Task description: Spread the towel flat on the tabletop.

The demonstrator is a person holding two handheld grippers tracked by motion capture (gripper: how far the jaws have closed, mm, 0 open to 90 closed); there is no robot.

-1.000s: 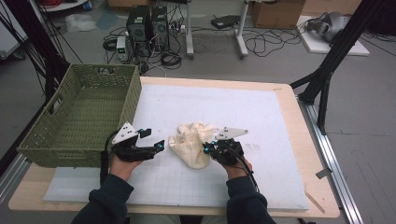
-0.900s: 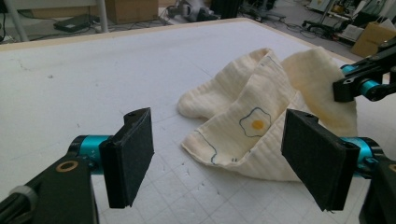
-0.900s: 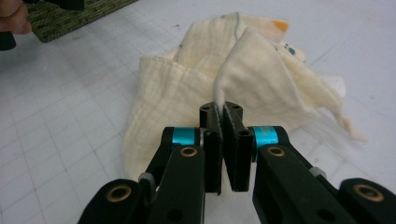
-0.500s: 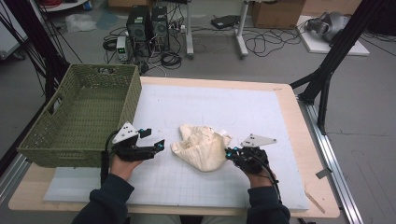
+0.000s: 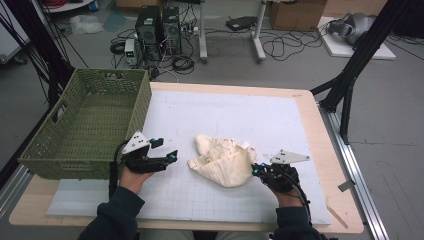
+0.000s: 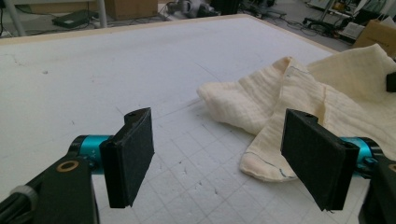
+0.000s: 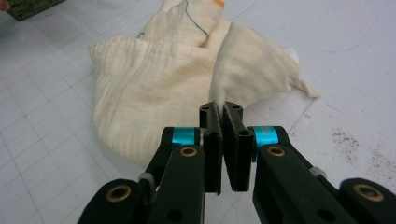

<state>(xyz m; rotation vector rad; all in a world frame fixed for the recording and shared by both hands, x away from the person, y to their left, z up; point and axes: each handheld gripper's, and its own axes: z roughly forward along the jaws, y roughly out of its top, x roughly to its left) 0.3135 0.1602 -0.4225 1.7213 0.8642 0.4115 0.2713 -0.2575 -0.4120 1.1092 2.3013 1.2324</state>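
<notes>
Right claw: your right claw point(image 7: 222, 112) is clamped on a fold of the cloth point(image 7: 159, 79); a thin ridge of fabric stands pinched between the two pads.
Right claw, from above: it point(image 5: 256, 171) sits at the cloth's point(image 5: 222, 160) right edge, near the front right of the mat point(image 5: 240, 112), with your hand behind it.
Left claw: your left claw point(image 6: 224, 149) stands wide apart with nothing between the pads; you see bare mat point(image 6: 116, 60) through the gap.
Left claw, from above: it point(image 5: 167, 150) points toward the cloth's left corner, near it but not touching.
Cloth: a cream, crumpled piece lying on the mat between your two claws, bunched into folds, one rounded lobe toward the far side and a flatter corner toward your left claw.
Cloth, left gripper view: its point(image 6: 299, 93) nearest corner lies on the mat just beyond the right-hand pad, with a dark stitch line along the hem.
Mat: white, with a faint grid, covering most of the table point(image 5: 320, 130); some dark specks show on it close to your right claw.
Basket: a green woven basket point(image 5: 90, 125) stands at the left edge of the table, just beside your left claw and well apart from the cloth.
</notes>
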